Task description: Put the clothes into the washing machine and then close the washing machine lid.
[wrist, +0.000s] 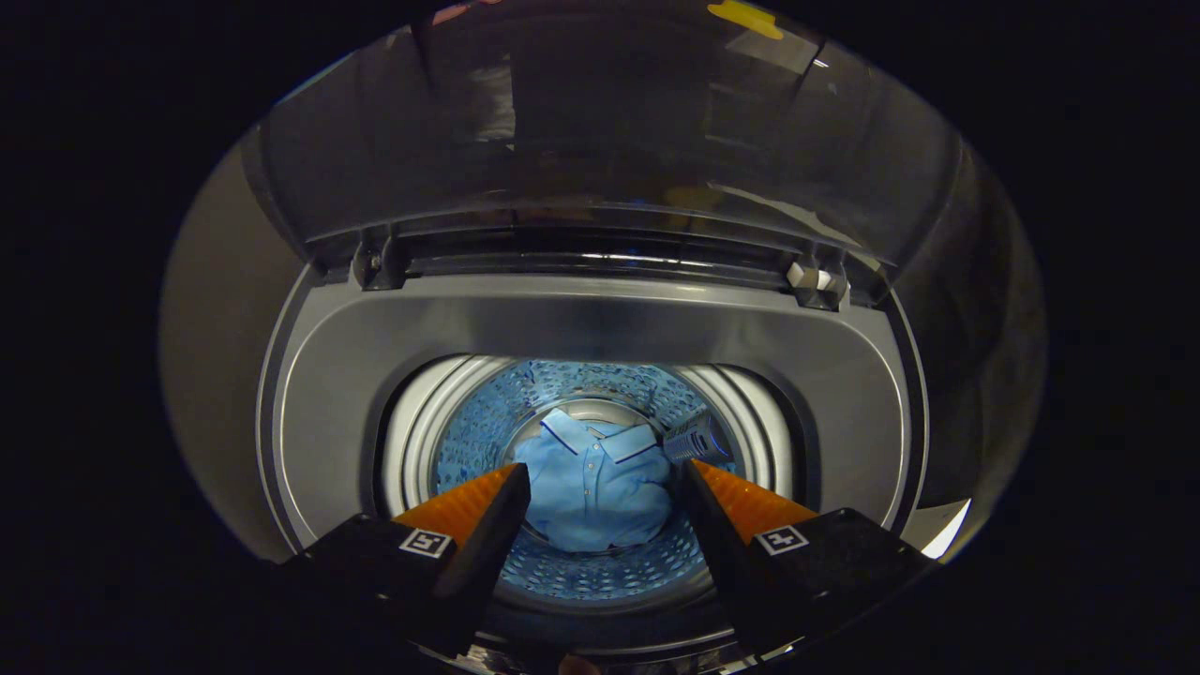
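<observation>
Shirt [594,492] lying in the drum [469,427] of the washer [337,412], below and beyond the gripper [600,473], fingers wide apart and holding nothing, lid [600,122] raised behind.

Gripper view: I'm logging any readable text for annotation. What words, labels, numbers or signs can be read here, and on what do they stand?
No text here can be read.
Square markers on the gripper, one per finger: coded patterns, not words.
Small printed item in the drum beside the blue shirt: print too small.
Yellow sticker on the open lid: blurred.
The fingers stand open above the drum.
</observation>
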